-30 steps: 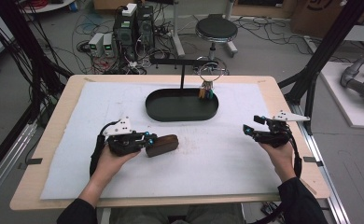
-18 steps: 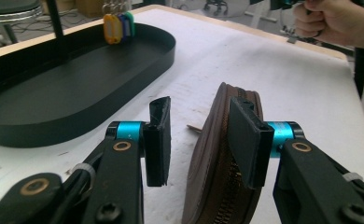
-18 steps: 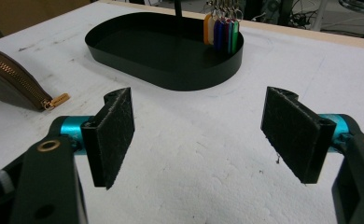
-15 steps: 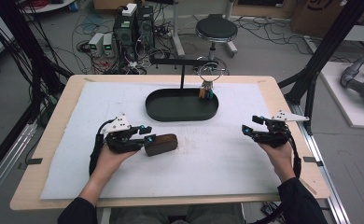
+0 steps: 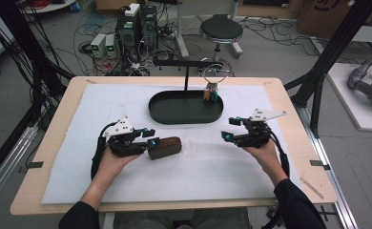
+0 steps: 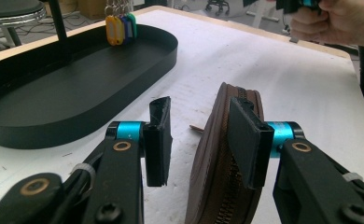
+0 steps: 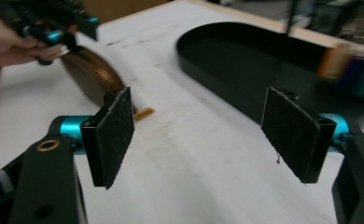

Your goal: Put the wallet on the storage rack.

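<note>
A brown zip pouch (image 5: 164,147) stands on its edge on the white mat, left of centre. My left gripper (image 5: 149,138) is open around its near end, and its jaws have just been opening. In the left gripper view the pouch (image 6: 222,154) leans by the right-hand pad, with a gap to the other pad of the left gripper (image 6: 201,140). My right gripper (image 5: 228,129) hovers open over the mat to the right, pointing left. In the right gripper view its wide jaws (image 7: 201,135) hold nothing, and the pouch (image 7: 94,72) lies farther off.
A black oval tray (image 5: 186,119) sits at the back centre of the mat. Above its right end, coloured key tags (image 5: 211,92) hang from a black stand (image 5: 186,76). In the left gripper view the tray's wall (image 6: 77,126) is close on the left.
The left jaws have opened off the pouch, which stays in place. The right hand has moved left toward the middle of the mat.
</note>
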A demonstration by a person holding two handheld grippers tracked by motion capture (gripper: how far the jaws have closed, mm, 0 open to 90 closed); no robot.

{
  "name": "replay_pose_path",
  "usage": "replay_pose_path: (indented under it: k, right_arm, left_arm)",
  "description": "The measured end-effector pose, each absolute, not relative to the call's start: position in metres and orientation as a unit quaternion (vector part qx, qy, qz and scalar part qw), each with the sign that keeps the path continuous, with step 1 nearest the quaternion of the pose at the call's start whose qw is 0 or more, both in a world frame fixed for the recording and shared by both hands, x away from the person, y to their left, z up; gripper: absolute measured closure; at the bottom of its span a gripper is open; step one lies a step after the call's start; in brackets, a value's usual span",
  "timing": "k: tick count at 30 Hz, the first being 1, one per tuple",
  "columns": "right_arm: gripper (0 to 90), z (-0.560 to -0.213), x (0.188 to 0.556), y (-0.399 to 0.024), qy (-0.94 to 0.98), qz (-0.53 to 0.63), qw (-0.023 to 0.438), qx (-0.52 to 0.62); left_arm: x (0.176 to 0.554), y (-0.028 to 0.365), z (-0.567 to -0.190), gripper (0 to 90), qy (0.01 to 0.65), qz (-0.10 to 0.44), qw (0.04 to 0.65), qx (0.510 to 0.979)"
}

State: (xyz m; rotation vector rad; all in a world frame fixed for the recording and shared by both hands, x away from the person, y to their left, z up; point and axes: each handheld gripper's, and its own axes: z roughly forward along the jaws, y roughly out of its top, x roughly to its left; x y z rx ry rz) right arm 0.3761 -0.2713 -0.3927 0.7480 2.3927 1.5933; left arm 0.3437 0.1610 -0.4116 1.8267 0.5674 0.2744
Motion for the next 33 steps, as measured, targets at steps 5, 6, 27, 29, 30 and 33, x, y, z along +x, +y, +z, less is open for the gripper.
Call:
replay_pose_path:
  k: [5, 6, 27, 29, 30, 33]
  right_arm:
    - [26.0, -0.396, 0.383, -0.225, 0.825, 0.520, 0.067, 0.212]
    - [26.3, -0.398, 0.385, -0.216, 0.829, 0.517, 0.061, 0.204]
    - [62.0, -0.424, 0.392, -0.134, 0.882, 0.459, 0.021, 0.107]
    - [62.1, -0.424, 0.392, -0.134, 0.882, 0.458, 0.022, 0.106]
    - [62.0, -0.424, 0.393, -0.134, 0.882, 0.460, 0.024, 0.103]
    - [62.2, -0.425, 0.393, -0.135, 0.883, 0.459, 0.023, 0.098]
  left_arm:
    - [0.345, 0.162, -0.412, 60.1, 0.242, 0.116, 0.570, 0.776]
    - [0.346, 0.162, -0.413, 60.1, 0.243, 0.117, 0.571, 0.776]
    - [0.337, 0.177, -0.406, 45.3, 0.221, 0.106, 0.587, 0.772]
    - [0.337, 0.180, -0.409, 41.3, 0.216, 0.095, 0.584, 0.777]
    - [0.337, 0.180, -0.409, 40.9, 0.216, 0.095, 0.584, 0.777]
    - [0.339, 0.183, -0.418, 37.9, 0.207, 0.073, 0.577, 0.787]
